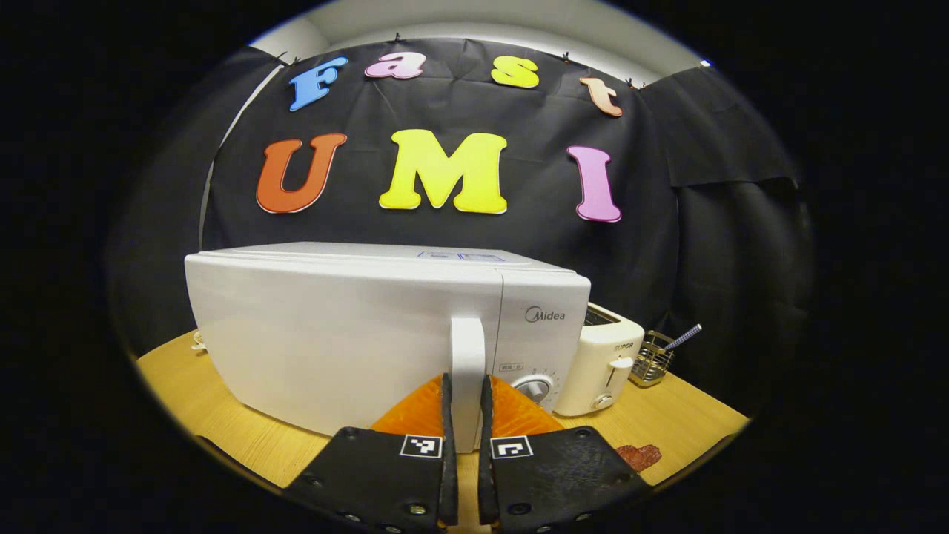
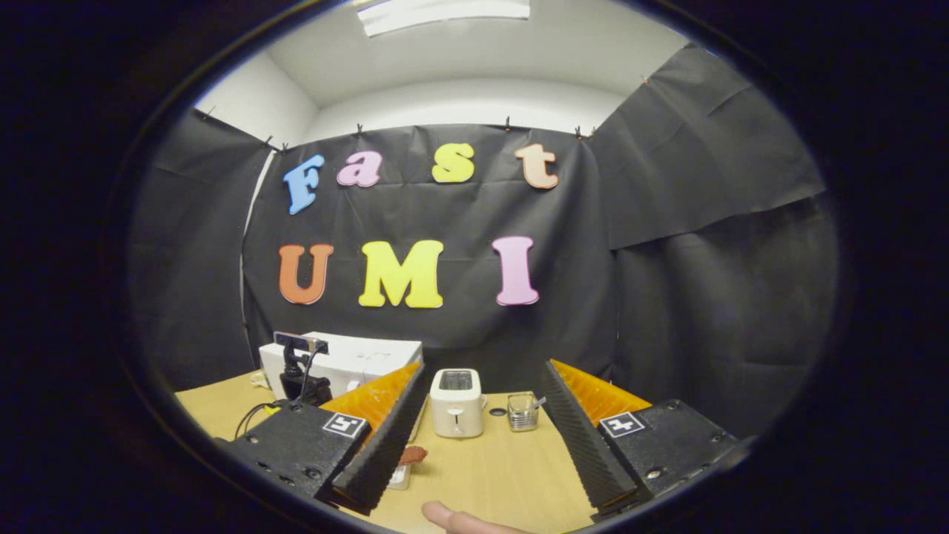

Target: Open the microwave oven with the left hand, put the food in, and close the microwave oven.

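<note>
The left gripper (image 1: 467, 415) seems clamped on the microwave (image 1: 356, 326) door's upright handle (image 1: 468, 356), dead ahead; the right gripper (image 2: 482, 437) gapes empty.

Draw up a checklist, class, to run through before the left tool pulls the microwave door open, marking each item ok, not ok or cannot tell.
1. Left tool closed around the door handle: ok.
2. Microwave door shut, ready to be pulled: ok.
3. Right tool open and holding nothing: ok.
4. Food waiting on the table: ok.
5. Toaster out of the door's swing: cannot tell.
</note>
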A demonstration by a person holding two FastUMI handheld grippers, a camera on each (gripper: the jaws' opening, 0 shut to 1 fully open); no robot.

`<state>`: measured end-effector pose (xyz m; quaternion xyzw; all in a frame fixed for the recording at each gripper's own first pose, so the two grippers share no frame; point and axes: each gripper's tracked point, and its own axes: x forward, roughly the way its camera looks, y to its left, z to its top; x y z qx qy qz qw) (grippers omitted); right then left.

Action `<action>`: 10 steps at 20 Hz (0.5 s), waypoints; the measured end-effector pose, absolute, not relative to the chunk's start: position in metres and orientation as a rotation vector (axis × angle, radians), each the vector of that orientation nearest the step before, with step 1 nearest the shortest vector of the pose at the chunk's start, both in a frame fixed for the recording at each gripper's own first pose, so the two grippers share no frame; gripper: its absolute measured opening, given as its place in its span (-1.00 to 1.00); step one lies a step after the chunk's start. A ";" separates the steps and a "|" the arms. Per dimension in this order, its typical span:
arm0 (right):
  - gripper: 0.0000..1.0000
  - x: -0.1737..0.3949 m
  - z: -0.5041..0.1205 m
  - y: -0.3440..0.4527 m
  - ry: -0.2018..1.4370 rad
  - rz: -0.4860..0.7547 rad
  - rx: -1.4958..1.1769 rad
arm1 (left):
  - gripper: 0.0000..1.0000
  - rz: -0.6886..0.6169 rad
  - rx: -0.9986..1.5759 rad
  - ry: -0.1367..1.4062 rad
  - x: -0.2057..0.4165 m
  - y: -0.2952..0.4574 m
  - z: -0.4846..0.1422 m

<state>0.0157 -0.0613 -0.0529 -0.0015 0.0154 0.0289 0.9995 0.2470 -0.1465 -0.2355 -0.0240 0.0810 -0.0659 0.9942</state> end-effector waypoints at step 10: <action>0.98 0.021 -0.069 -0.073 0.042 0.052 0.009 | -0.44 -0.068 0.042 0.141 0.248 -0.147 -0.244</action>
